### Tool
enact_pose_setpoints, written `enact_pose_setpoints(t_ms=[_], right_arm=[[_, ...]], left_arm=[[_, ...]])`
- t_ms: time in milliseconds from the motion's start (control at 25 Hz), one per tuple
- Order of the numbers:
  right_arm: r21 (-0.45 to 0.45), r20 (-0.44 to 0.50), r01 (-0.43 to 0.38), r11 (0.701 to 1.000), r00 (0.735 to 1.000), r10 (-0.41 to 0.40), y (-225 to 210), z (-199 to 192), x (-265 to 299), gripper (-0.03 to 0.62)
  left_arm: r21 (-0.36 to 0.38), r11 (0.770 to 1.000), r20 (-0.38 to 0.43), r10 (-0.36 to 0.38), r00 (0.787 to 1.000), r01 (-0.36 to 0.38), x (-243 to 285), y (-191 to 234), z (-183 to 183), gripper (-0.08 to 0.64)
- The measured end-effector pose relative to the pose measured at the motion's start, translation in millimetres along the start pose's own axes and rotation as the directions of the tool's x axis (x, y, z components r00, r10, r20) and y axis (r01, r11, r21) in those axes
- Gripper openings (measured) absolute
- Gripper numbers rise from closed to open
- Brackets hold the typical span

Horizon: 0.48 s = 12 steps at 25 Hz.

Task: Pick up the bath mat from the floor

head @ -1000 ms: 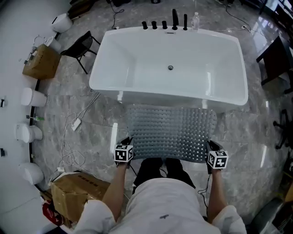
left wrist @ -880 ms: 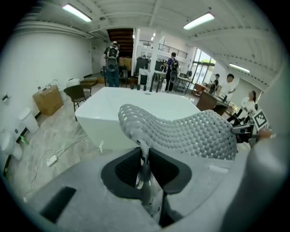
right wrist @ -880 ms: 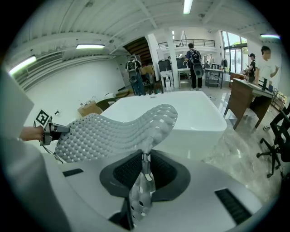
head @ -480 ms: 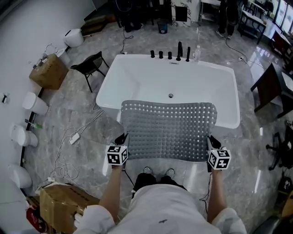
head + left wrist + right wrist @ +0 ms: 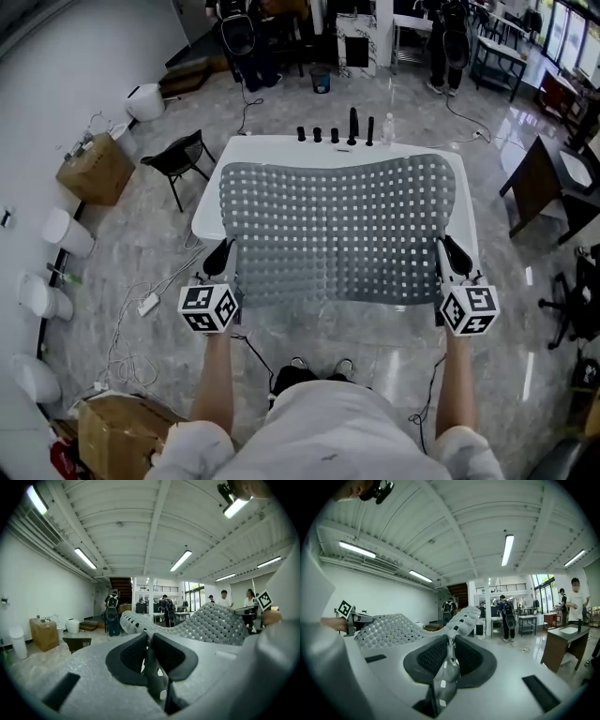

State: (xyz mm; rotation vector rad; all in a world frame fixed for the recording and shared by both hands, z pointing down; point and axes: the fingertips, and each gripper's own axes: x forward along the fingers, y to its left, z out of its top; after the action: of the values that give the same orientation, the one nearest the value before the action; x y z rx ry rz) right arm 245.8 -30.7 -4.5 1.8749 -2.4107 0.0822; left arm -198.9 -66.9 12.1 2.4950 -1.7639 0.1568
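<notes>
The grey bath mat (image 5: 342,230), studded and full of square holes, hangs off the floor, stretched wide between both grippers in the head view. My left gripper (image 5: 225,253) is shut on the mat's left near corner, and my right gripper (image 5: 452,253) is shut on its right near corner. In the left gripper view the gripper (image 5: 150,638) pinches the mat's edge between dark pads, and the mat (image 5: 211,623) runs off to the right. The right gripper view shows its gripper (image 5: 450,643) clamped on a fold of the mat (image 5: 393,626), which spreads away to the left.
A white bathtub (image 5: 208,204) lies mostly hidden behind the mat, with black taps (image 5: 352,127) at its far rim. A black chair (image 5: 178,155) and a cardboard box (image 5: 94,169) stand at the left, cables (image 5: 141,309) trail on the floor, a dark table (image 5: 539,178) at the right. People stand in the background.
Both grippers have risen with the mat. It has come up off the floor in front of the tub and now spreads across the view, covering most of the tub.
</notes>
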Motion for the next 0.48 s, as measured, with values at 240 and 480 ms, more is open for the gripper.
enact_pose_setpoints(t_ms=[240,480], right_arm=[[-0.069,0.198,0.058,0.996,0.979,-0.044,-10,86,-19,0.040],[-0.088,0.319,0.104,0.991,0.945,-0.071,-20,131,-42,0.035]], left_arm=[[0.046,0.997,0.139,-0.075,0.987,0.069,5,-12,80,0.052],[0.076,0.995,0.253,-0.084,0.964,0.067,3,-26,120,0.046]])
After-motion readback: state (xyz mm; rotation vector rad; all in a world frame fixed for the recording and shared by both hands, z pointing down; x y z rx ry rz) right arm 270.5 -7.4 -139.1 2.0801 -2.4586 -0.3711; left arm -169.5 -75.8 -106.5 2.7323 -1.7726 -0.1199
